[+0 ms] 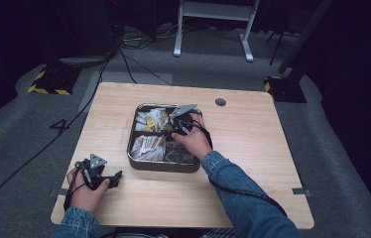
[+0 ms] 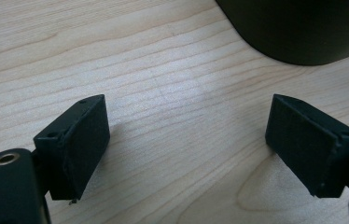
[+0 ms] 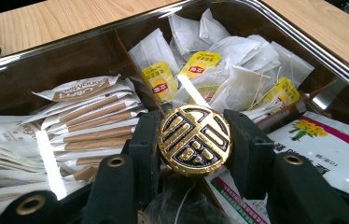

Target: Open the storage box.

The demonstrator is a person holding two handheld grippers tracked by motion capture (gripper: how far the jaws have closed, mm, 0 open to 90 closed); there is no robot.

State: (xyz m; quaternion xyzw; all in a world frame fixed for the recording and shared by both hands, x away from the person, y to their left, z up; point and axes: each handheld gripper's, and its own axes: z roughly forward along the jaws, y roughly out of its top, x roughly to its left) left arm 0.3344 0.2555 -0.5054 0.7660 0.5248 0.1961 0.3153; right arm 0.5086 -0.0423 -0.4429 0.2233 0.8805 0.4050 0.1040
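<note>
Over the tray (image 3: 303,42), fingers (image 3: 249,149) clamp gold disc (image 3: 194,140).

Brown stick sachets (image 3: 95,114): upside-down lettering, partly legible, "Gold". Gold round disc (image 3: 194,140): embossed Chinese-style character. Yellow tea-bag tags (image 3: 160,82): red logo, unreadable

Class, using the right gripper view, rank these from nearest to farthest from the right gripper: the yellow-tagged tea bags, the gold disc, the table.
1. Gold disc: clamped between the right gripper's jaws.
2. Yellow-tagged tea bags: just beyond, in the tin's far compartment.
3. Table: outside the tin's rim.
</note>
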